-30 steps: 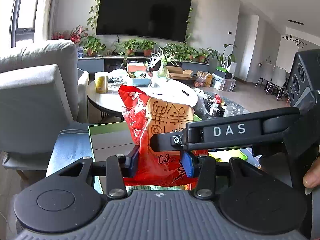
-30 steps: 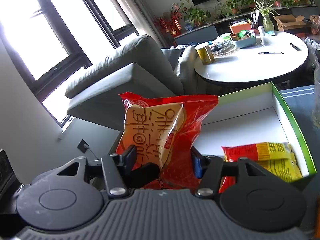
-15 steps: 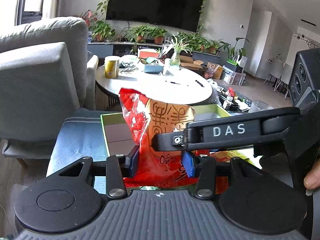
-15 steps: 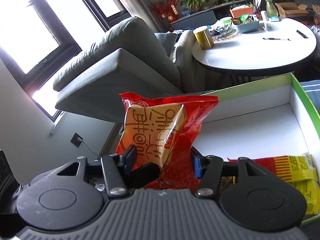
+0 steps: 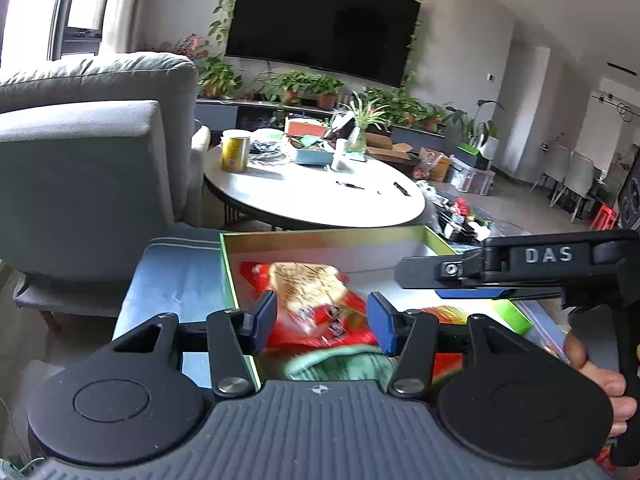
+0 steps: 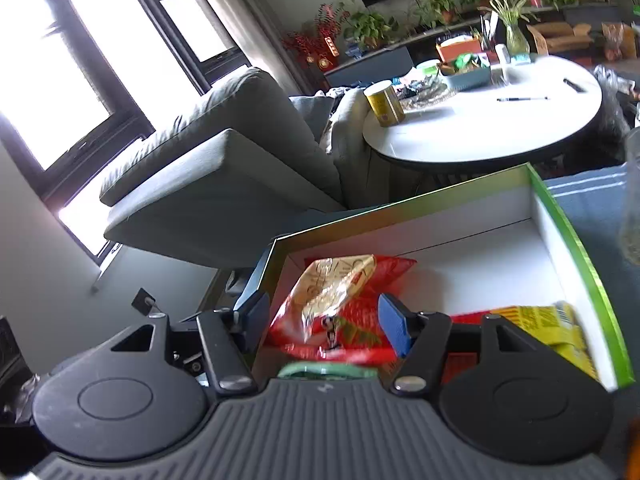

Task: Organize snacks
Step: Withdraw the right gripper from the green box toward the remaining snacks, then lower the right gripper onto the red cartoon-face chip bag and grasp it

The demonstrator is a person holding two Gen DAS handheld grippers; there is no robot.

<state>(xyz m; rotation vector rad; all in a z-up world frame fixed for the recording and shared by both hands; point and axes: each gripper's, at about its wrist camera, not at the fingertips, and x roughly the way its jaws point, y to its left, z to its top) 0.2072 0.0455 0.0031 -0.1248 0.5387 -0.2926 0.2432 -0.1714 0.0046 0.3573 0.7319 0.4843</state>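
A red snack bag with a biscuit picture lies blurred in the left part of a green-rimmed white box. My left gripper is open, its blue pads either side of the bag and apart from it. My right gripper is open too, its pads apart from the bag. The right gripper's finger marked DAS crosses the left wrist view above the box. A yellow and red snack pack lies at the box's right.
The box sits on a blue striped cloth. A grey sofa stands to the left. A round white table with a yellow tin, a tray and pens stands behind. A green item shows below the pads.
Both grippers have opened and let go of the red bag, which has dropped from upright between the pads into the box. Both views have tilted down towards the box.
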